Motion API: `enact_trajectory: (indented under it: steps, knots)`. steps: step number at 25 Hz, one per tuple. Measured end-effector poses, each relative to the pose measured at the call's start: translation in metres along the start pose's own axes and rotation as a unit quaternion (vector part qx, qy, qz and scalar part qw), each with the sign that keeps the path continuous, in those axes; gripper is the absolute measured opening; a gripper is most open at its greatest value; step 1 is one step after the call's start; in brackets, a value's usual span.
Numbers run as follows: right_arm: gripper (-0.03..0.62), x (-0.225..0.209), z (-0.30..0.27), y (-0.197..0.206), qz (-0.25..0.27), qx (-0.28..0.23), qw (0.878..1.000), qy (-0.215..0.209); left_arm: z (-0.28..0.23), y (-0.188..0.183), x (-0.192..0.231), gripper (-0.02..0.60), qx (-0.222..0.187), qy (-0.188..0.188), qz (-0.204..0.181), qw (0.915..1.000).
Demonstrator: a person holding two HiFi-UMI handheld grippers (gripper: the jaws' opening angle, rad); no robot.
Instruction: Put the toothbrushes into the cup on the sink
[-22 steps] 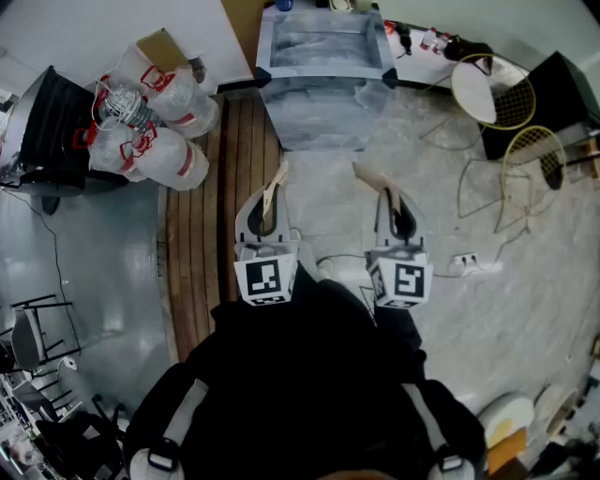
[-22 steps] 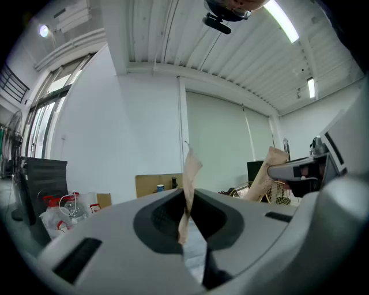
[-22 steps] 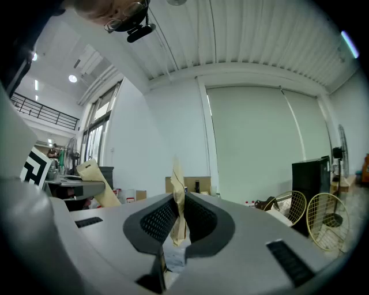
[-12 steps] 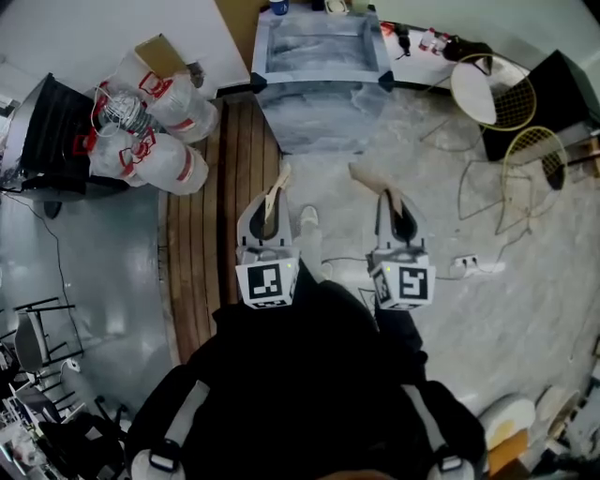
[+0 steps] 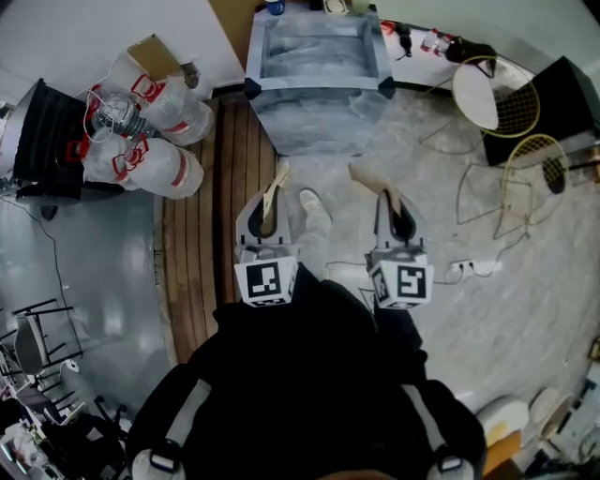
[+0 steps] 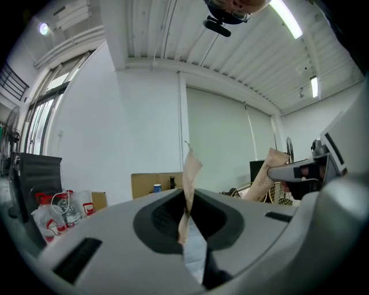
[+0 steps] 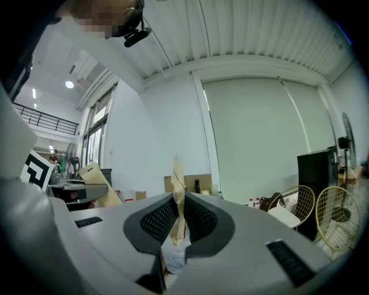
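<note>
Fingers (image 6: 188,173) of the left gripper (image 5: 278,178) stand together: the two tan-taped tips meet in one thin strip, with nothing between them. The right gripper (image 5: 382,192) is in the same condition, with its tan tips closed on each other and empty. Both grippers are held level and side by side, pointing toward the sink (image 5: 319,122). Their tips stop short of its near wall and do not touch it. Each gripper carries a marker cube (image 5: 265,281) at its rear, close against the person's black jacket (image 5: 309,394).

The toothbrushes cannot be made out in any view. The cup (image 5: 273,6) is small and blue. It stands at the far left corner of the sink, partly cut off by the top edge of the head view, well apart from both grippers.

The sink is a grey box-shaped unit on the floor, with a pale basin open at the top.

- In front of the sink, between the two grippers: the person's light shoe (image 5: 314,208).
- From the sink's near left corner toward the person: a strip of wooden boards (image 5: 202,244).
- Left of the sink: a bundle of large clear bottles (image 5: 141,131) with red labels, and a piece of cardboard (image 5: 155,52) just beside them.
- Right of the sink: two gold wire chairs (image 5: 506,94).
- Right of the sink and nearer the person: a white power strip (image 5: 469,267) on the pale stone floor.
</note>
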State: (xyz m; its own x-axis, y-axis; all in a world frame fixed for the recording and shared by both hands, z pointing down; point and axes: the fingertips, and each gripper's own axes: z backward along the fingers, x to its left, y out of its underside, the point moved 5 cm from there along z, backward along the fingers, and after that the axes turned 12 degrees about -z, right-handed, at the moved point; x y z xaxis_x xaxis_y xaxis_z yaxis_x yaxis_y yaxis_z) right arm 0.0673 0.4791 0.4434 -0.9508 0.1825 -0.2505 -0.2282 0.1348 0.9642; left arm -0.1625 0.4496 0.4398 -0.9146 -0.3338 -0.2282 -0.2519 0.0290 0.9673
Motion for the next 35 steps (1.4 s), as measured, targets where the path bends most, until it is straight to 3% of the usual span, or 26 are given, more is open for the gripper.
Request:
enact_trajectory:
  steps: [11,15,23,35]
  knots:
    - [0.032,-0.027,-0.095,-0.019,0.012,0.014,1.0,-0.003,-0.095,-0.001,0.024,0.028,0.002,-0.011,0.01,0.9999]
    - [0.032,-0.034,-0.141,-0.036,0.015,0.018,1.0,-0.003,-0.141,-0.005,0.043,0.028,0.0,-0.011,-0.004,0.9999]
    - [0.032,-0.053,-0.239,-0.071,0.02,0.01,1.0,-0.001,-0.237,-0.028,0.079,0.028,0.002,-0.017,0.023,0.9996]
    - [0.032,-0.081,-0.353,-0.083,0.016,0.021,1.0,0.004,-0.351,-0.033,0.114,0.028,0.011,-0.011,0.018,0.9997]
